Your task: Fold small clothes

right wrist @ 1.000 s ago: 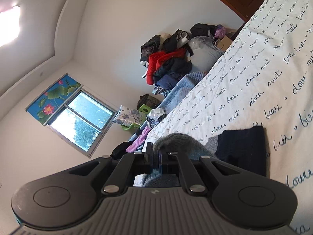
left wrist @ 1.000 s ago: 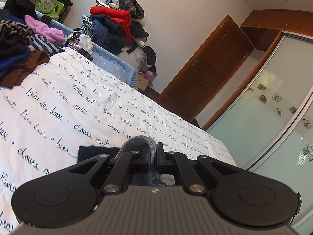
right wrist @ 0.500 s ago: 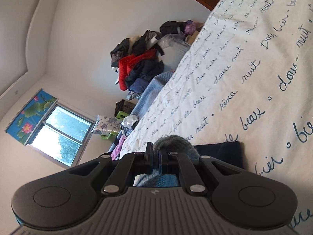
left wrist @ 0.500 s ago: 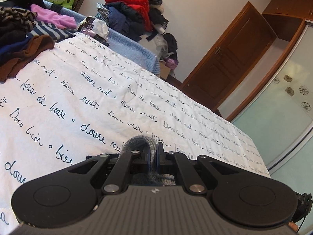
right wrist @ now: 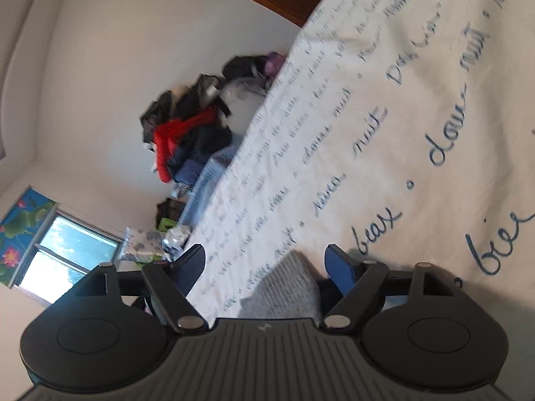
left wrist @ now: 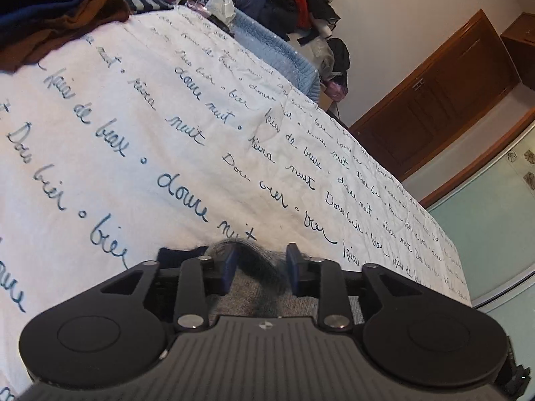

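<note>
Fold just laid — grey knit garment point(left wrist: 254, 287) flat on the bed point(left wrist: 133, 133), left claw point(left wrist: 258, 269) and right claw point(right wrist: 265, 265) both spread, pinching nothing. Next: withdraw, then smooth.

White bedspread point(left wrist: 140, 140) with blue handwriting fills the frame, grey knit point(left wrist: 257, 287) at bottom centre, clothes heap point(left wrist: 50, 6) upper left

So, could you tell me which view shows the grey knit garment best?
The right wrist view: the grey knit garment lies sharp between the right gripper's open jaws. In the left wrist view, the left gripper hides most of it.
</note>
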The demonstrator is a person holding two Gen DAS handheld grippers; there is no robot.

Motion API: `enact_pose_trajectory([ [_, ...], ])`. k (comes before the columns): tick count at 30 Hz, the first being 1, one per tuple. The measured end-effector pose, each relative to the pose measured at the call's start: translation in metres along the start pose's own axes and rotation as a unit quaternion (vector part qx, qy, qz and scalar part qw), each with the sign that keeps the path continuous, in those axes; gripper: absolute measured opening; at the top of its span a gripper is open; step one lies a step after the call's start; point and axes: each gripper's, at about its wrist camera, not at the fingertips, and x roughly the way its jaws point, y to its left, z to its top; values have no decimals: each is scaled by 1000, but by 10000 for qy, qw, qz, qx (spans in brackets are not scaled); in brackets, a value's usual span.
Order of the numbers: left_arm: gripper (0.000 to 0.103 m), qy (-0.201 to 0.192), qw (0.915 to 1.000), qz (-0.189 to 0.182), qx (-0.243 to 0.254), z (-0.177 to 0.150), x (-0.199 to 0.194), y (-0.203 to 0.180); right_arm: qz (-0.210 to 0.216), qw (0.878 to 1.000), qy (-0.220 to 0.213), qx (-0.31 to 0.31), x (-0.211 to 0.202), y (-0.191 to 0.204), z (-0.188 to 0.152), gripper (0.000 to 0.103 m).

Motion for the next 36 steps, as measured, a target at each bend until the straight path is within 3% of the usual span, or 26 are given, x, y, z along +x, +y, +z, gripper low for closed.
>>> enact_pose_trajectory([
  [4,53,-354,9986,257,311,-3,-25,-3,225,9982,146,-542,-19,27,-9,80],
  [8,65,-654,9970,283,311,-5,-51,0,405,9894,747,-1180,-24,56,-35,82],
  [11,72,-530,9982,101,275,-17,-68,3,162,9772,1278,-1686,-16,66,-60,82],
  [14,74,-323,9983,104,467,-41,-82,3,-492,9605,1574,-2242,-6,66,-81,82],
  [18,74,9,9984,-4,562,-75,-101,19,-1347,9386,1156,-2957,-15,71,-94,82],
  [23,73,214,9974,-463,513,-101,-129,44,-1057,9311,990,-3349,-55,83,-112,83],
  [27,66,295,9956,-568,687,-116,-139,53,-1157,9405,755,-3104,-86,68,-103,83],
  [29,46,374,9941,-502,882,-121,-137,52,-1088,9486,775,-2867,-100,57,-95,83],
  [31,36,434,9931,-418,1011,-125,-133,52,-994,9529,863,-2732,-113,50,-92,83],
  [34,22,429,9925,-317,1100,-128,-129,53,-1004,9447,1065,-2933,-124,47,-101,83],
  [36,18,434,9931,-329,1041,-127,-126,55,-1000,9351,1212,-3178,-125,48,-111,82],
])
